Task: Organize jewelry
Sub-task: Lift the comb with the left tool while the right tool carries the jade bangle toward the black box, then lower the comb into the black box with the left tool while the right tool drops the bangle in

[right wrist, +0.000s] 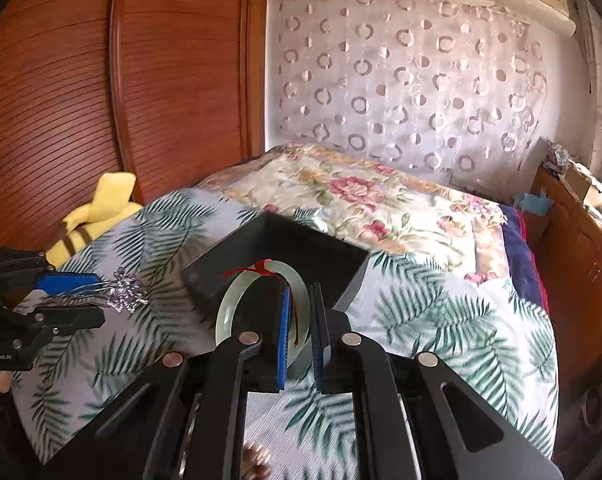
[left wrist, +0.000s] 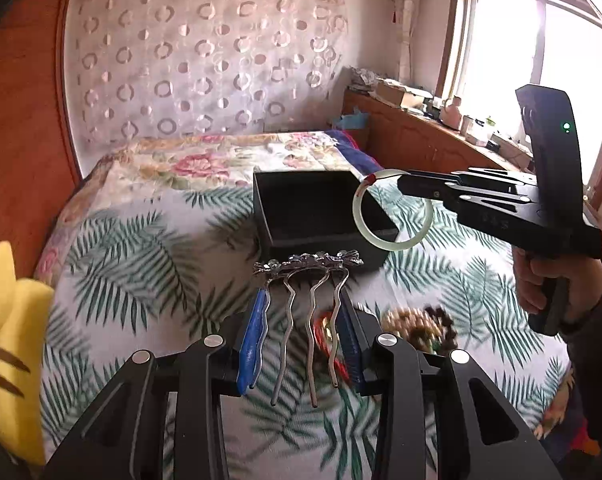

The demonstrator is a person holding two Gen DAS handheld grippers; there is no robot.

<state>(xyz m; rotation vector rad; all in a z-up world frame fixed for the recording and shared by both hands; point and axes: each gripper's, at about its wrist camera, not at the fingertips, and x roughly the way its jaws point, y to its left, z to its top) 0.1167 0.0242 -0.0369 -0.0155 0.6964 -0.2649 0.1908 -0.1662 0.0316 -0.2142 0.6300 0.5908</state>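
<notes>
Two grippers hover over a bed [left wrist: 149, 240] covered in a palm-leaf print, and each one carries a piece of jewelry near the open black box [left wrist: 321, 216] that sits on the cover.

Farthest to the left of the box, at the bed's edge, lies a yellow plush toy [left wrist: 9, 320] with brown stripes, against the wooden wardrobe [right wrist: 81, 80].

Next comes the left gripper [left wrist: 301, 344], just in front of the box on its near side. Its blue pads [left wrist: 253, 344] are clenched on the outer prongs of a silver hair comb [left wrist: 307, 304], whose ornate flowered top stands upward, close to the box's near wall without clearly touching it. The right wrist view shows the same comb [right wrist: 121, 290] held out level to the left of the box.

Under the comb, on the bed in front of the box, lies a blurred heap of beads with red cord [left wrist: 417, 324]; its details cannot be made out.

To the right, the right gripper [right wrist: 301, 344] is closed on a pale green jade bangle [left wrist: 393, 210], pinching its rim where a red thread is tied. The bangle [right wrist: 261, 304] hangs over the box's right-hand corner, above the opening rather than inside it.

Right of the box and beyond the bed, a cluttered wooden cabinet [left wrist: 421, 140] runs under the bright window [left wrist: 541, 72].
</notes>
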